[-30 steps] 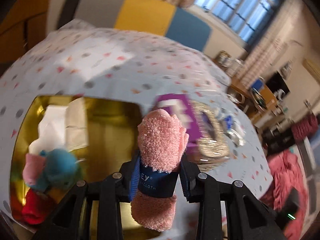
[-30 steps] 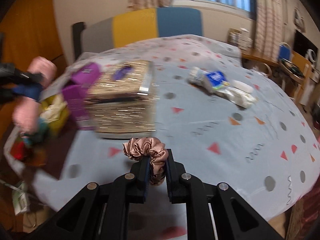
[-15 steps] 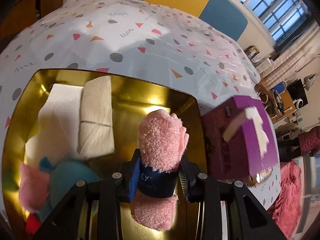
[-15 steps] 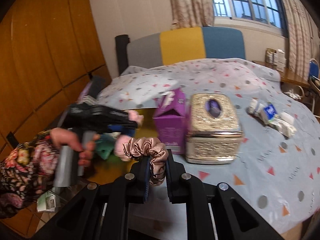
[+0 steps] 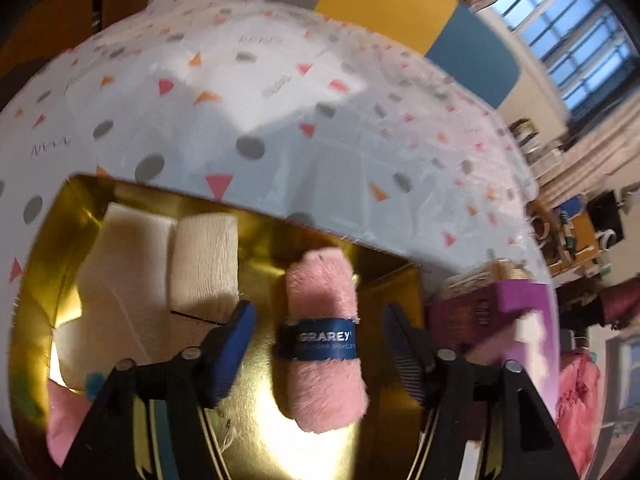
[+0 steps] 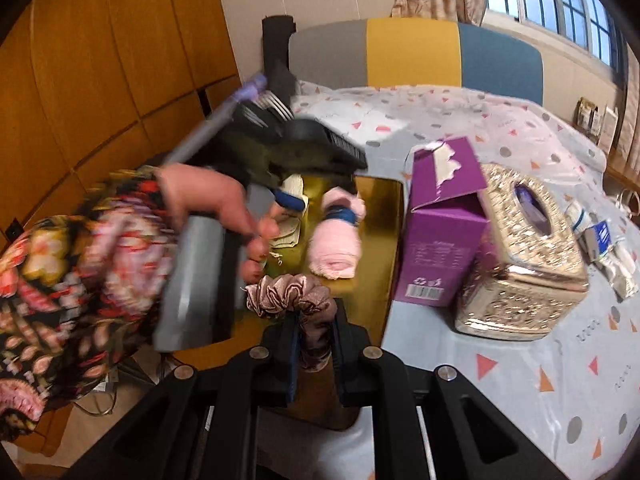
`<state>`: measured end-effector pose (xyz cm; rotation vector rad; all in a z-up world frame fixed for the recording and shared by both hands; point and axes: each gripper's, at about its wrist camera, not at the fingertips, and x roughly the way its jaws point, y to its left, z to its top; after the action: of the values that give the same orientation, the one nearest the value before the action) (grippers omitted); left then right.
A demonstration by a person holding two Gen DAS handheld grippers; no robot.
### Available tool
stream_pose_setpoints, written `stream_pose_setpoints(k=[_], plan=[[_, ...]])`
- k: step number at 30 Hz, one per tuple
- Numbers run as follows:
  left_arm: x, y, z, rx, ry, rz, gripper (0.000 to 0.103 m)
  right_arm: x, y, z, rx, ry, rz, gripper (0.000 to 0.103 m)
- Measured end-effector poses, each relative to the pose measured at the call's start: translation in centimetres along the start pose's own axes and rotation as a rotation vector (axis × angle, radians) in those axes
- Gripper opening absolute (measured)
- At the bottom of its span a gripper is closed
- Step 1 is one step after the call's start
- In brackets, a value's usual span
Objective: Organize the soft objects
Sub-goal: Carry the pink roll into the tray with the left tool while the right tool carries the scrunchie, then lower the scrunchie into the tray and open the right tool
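My left gripper [image 5: 316, 336] is open over the gold tray [image 5: 384, 272]. A rolled pink cloth with a blue band [image 5: 320, 344] lies in the tray between the fingers, free of them; it also shows in the right wrist view [image 6: 336, 240]. Folded white and cream cloths [image 5: 200, 260] lie at the tray's left. My right gripper [image 6: 314, 340] is shut on a brown satin scrunchie [image 6: 292, 292], held above the tray's near edge [image 6: 376, 312], behind the left gripper [image 6: 320, 152] and the hand holding it.
A purple carton [image 6: 440, 240] stands right of the tray, with a gold tissue box [image 6: 524, 256] beyond it. White packets [image 6: 600, 240] lie further right on the patterned tablecloth [image 6: 520, 380]. A pink and blue soft toy [image 5: 64, 412] sits in the tray's near left corner.
My left gripper has opened and let the pink cloth drop into the tray. My right gripper has carried the scrunchie closer to the tray.
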<state>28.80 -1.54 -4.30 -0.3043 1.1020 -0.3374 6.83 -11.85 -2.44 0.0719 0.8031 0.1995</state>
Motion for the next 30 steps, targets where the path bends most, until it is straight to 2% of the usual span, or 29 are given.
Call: stream_pose_setpoints(k=[2, 6, 9, 16, 21, 27, 30], plan=[[-2.1, 0.1, -0.3, 0.029, -0.057, -0.007, 0.073, 0.8, -0.1, -0.1, 0.019, 0.017, 0.005, 0.013], [-6.5, 1.1, -1.7, 0.096, -0.181, 0.07, 0.078, 1.6, -0.1, -0.3, 0.033, 0.043, 0.013, 0.013], [-8.8, 2.8, -3.6, 0.101, -0.227, 0.095, 0.079, 2.1, -0.1, -0.2, 0.035, 0.056, 0.011, 0.013], [-11.9, 6.7, -8.8, 0.084, -0.253, 0.142, 0.08, 3.4, 0.5, 1.3, 0.016, 0.084, 0.016, 0.013], [-12.9, 9.2, -11.6, 0.038, -0.253, 0.161, 0.08, 5.2, 2.0, 2.7, -0.072, 0.174, 0.024, 0.013], [-13.8, 11.7, -13.5, -0.019, -0.253, 0.184, 0.08, 7.2, 3.9, 3.5, -0.148, 0.257, 0.034, 0.013], [-14.3, 12.9, -14.0, -0.032, -0.261, 0.211, 0.08, 7.3, 5.3, 2.9, -0.165, 0.285, 0.081, 0.013]])
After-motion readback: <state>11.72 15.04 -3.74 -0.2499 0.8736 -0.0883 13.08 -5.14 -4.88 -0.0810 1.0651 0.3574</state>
